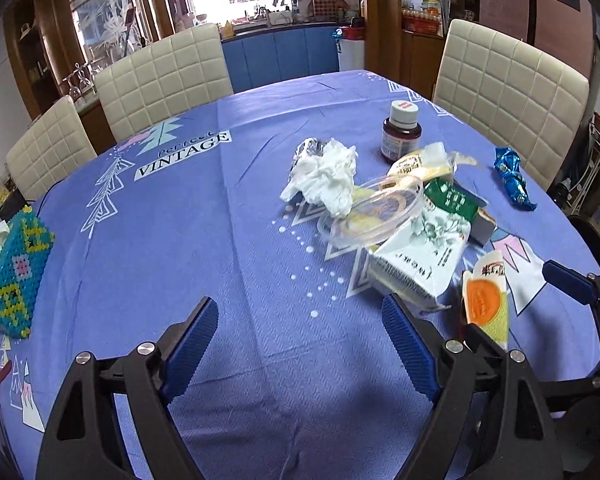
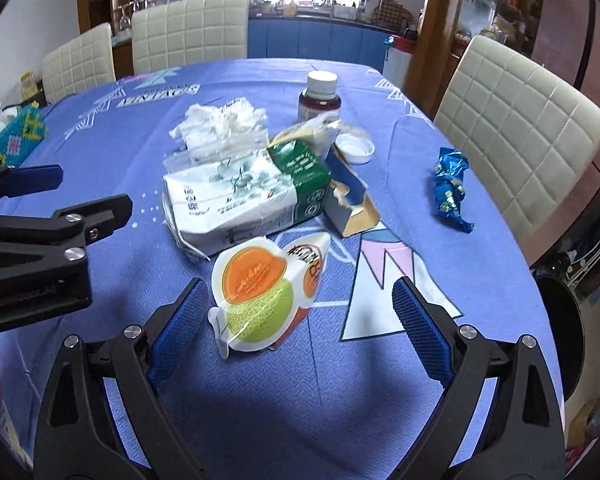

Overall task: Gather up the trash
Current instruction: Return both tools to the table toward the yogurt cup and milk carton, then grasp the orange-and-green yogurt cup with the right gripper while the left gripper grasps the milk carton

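Trash lies in a heap on the blue tablecloth (image 1: 180, 240): crumpled white tissue (image 1: 326, 178), a clear plastic lid (image 1: 374, 212), a white-green tissue pack (image 1: 424, 252), an orange-green snack wrapper (image 1: 486, 300), a torn blue carton (image 2: 346, 196), a blue candy wrapper (image 1: 512, 180) and a brown bottle (image 1: 400, 130). My left gripper (image 1: 300, 344) is open and empty, short of the heap. My right gripper (image 2: 300, 320) is open, with the orange-green wrapper (image 2: 260, 296) lying between its fingers. The tissue pack (image 2: 240, 200) lies just beyond it.
A beaded tissue box (image 1: 14, 276) stands at the table's left edge. Cream padded chairs (image 1: 164, 76) (image 1: 512, 92) ring the table's far side. A white cap (image 2: 354, 146) lies by the bottle (image 2: 320, 98). The left gripper's arm (image 2: 40, 248) shows at the right view's left.
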{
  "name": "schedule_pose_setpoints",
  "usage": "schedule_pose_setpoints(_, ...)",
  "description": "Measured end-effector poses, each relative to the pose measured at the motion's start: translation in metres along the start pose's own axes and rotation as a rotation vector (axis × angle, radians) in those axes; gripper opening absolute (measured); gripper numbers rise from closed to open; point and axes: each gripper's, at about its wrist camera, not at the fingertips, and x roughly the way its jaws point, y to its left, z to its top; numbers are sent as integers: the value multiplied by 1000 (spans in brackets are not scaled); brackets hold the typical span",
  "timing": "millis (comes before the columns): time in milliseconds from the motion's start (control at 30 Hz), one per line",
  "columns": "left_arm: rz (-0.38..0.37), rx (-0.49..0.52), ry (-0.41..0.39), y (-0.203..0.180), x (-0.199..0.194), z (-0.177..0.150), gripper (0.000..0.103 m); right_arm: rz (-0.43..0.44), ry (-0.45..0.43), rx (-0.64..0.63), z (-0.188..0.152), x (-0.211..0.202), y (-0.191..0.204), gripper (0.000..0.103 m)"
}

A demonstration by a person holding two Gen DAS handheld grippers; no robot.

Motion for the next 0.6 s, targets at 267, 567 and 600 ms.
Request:
schedule_pose_setpoints(267, -52, 47, -1, -18, 4, -4, 82, 21, 45, 47, -4, 14, -16, 53)
schedule_pose_setpoints(567, -109, 103, -8, -48, 14, 8, 82, -30, 37, 76, -5, 9, -46, 50)
schedule_pose_setpoints(600, -113, 105, -3, -50, 17, 10, 82, -35, 36, 81, -5, 9, -50, 50)
